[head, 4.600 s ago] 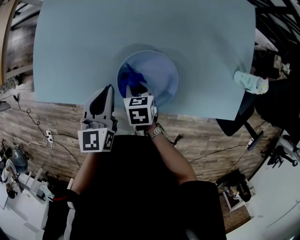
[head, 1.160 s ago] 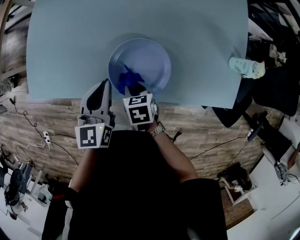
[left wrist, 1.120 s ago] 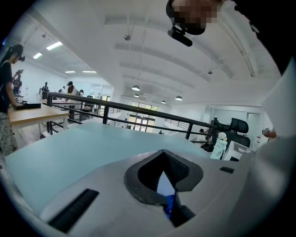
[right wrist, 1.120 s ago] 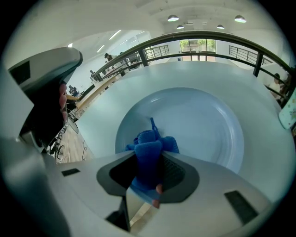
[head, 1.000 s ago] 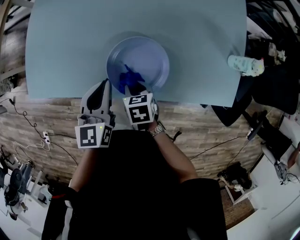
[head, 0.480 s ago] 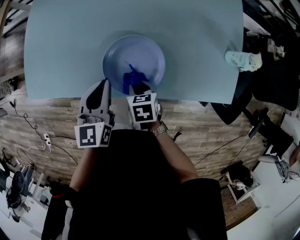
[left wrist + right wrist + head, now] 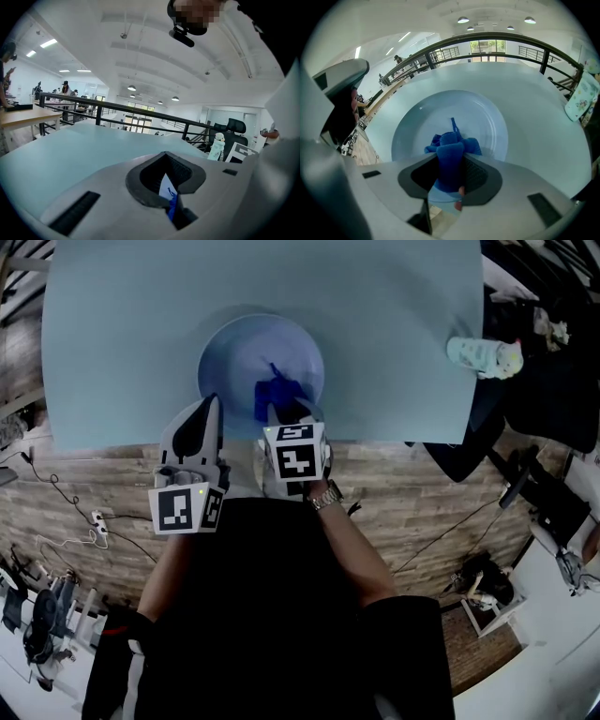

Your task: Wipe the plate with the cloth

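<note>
- The left gripper (image 7: 166, 180) hangs at the table's (image 7: 112, 343) near edge, just left of the plate (image 7: 220, 352), jaws together on nothing.
- The right gripper (image 7: 450, 173) is clamped on the blue cloth (image 7: 452, 150), which is pressed to the plate's near-right well.
- Wiping looks under way. The far and left of the dish lie bare, and no soil shows what is done.
- The plate's near rim lies close to the table edge.
- Far and left, the table is open. A patterned bottle (image 7: 481, 354) stands well apart at the right.

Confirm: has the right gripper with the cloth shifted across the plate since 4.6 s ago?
Yes. The right gripper, shut on the blue cloth, moved rightward over the plate: from its left part to just right of centre.
</note>
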A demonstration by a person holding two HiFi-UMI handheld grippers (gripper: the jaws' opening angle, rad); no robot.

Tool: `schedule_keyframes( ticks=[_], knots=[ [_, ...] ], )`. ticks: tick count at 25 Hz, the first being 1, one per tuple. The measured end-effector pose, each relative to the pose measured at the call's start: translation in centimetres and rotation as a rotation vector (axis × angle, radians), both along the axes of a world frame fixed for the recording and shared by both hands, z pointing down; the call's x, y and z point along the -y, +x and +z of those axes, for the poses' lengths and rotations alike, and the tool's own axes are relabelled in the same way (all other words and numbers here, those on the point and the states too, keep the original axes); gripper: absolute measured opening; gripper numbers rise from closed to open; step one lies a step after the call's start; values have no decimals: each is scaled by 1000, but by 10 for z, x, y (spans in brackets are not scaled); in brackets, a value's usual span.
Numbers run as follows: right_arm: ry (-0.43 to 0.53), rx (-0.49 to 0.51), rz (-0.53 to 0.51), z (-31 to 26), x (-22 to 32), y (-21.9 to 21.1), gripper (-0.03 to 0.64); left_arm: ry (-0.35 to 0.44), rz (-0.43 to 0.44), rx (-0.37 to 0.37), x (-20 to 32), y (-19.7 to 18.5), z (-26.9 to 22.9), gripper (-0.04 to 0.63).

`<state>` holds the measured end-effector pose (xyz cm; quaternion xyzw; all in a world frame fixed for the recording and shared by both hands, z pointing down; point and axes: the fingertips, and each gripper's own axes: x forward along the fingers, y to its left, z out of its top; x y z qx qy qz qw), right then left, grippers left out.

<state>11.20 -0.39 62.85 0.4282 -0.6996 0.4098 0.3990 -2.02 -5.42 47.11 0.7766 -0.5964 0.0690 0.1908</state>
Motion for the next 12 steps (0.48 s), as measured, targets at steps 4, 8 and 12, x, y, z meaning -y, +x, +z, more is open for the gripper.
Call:
schedule_keyframes(
  ticks=[4, 8, 12],
  knots=[
    [0, -12, 44, 1, 13, 10, 118, -10, 17, -1, 10, 0, 3, 2],
    [0, -25, 81, 2, 26, 17, 118, -15, 22, -1, 21, -3, 5, 2],
    [2, -39, 102, 3, 39, 19, 118, -20, 27, 0, 31, -9, 7, 2]
  ],
)
